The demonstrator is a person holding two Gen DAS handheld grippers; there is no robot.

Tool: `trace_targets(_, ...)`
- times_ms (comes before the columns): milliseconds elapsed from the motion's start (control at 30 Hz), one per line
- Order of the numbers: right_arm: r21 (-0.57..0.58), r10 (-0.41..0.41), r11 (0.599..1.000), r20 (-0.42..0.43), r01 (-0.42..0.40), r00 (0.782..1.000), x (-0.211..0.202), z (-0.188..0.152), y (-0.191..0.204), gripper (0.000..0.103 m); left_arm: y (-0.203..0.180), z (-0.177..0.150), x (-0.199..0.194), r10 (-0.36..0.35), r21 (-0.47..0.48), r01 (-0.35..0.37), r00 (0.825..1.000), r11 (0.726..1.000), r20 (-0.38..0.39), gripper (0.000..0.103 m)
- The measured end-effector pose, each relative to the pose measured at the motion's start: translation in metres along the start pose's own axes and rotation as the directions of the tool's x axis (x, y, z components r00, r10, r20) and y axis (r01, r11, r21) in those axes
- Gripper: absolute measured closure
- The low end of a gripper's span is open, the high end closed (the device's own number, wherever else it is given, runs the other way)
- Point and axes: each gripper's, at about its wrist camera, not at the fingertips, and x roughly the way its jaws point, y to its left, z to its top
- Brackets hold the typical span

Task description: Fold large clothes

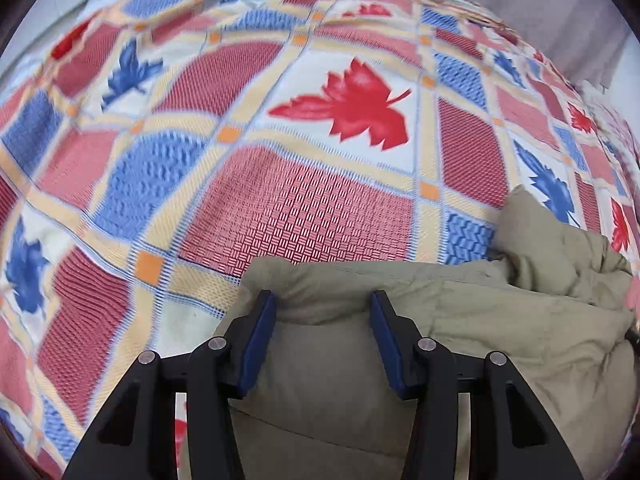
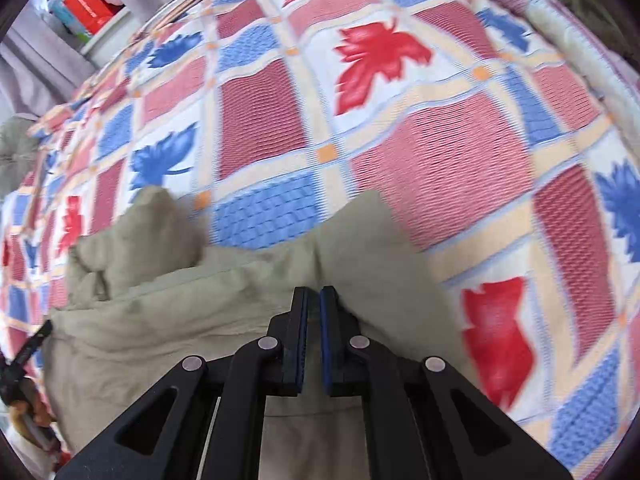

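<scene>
A: Two grippers, one garment. Both wrist views look steeply down on an olive padded garment (image 1: 500, 328) bunched at the near edge of a patchwork bedspread (image 1: 304, 208), red and blue leaves on it.

B: Grip states?

A: Left gripper (image 1: 323, 308) — jaws stand about half apart, with a thick roll of the olive fabric bulging up between them. Pads look pressed into the padding on both sides, so I read it as clamped on a bulky fold rather than idle. Right gripper (image 2: 314, 300) — jaws all but together, a thin pinch of the same fabric between the pads (only a sliver of gap shows).

B: Why the different widths?

A: My guess: left took a doubled, puffy section, right took a single edge or seam. Same cloth, different thickness.

B: Why hold both at the near edge?

A: Probably two hold points along one hem, so the piece can be carried over the spread as a straight fold line. The far part of the bed is bare, so there's room to lay it out.

B: Risks?

A: Padding is slippery and springy — the thin right pinch could slide off under tension. Frames are blurred, so exact contact is hard to confirm.
</scene>
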Motion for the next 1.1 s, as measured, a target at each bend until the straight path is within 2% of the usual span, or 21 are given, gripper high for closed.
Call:
trace_targets(133, 0.072, 0.005, 0.997, -0.046, -0.001, 0.999, 0.029, 0.005, -0.018, 0.099, -0.001, 0.003, 0.023, 0.014, -0.019, -0.014, 1.0, 1.0, -0.015, 0.052)
trace_targets(367, 0.097, -0.001, 0.995, -0.042, 0.005, 0.999, 0.05, 0.011, -0.025, 0.099, -0.009, 0.005, 0.03, 0.042, 0.01, -0.042, 0.999, 0.999, -0.006, 0.052)
trace_targets(533, 0.116, -0.013, 0.993, -0.044, 0.018, 0.999, 0.034, 0.012, -0.023, 0.094, -0.008, 0.007, 0.011, 0.061, 0.021, -0.061, 0.998, 0.998, -0.017, 0.052)
trace_targets(700, 0.082, -0.038, 0.996, -0.038, 0.041, 0.999, 0.008, 0.005, -0.009, 0.091, -0.003, 0.006, -0.017, 0.075, 0.043, -0.075, 0.997, 0.996, -0.008, 0.052)
trace_targets(800, 0.059, -0.045, 0.997, -0.021, 0.046, 0.999, -0.012, -0.006, 0.001, 0.085, 0.002, 0.001, -0.033, 0.072, 0.047, -0.071, 0.997, 0.996, -0.009, 0.052)
trace_targets(967, 0.064, -0.021, 0.998, -0.001, 0.021, 1.0, -0.04, -0.03, 0.014, 0.064, 0.009, -0.012, -0.054, 0.082, 0.064, -0.081, 0.996, 0.995, -0.022, 0.052)
trace_targets(1100, 0.056, 0.001, 0.998, -0.03, 0.001, 1.0, -0.053, -0.054, 0.027, 0.063, 0.013, -0.024, -0.069, 0.065, 0.051, -0.062, 0.997, 0.997, -0.045, 0.052)
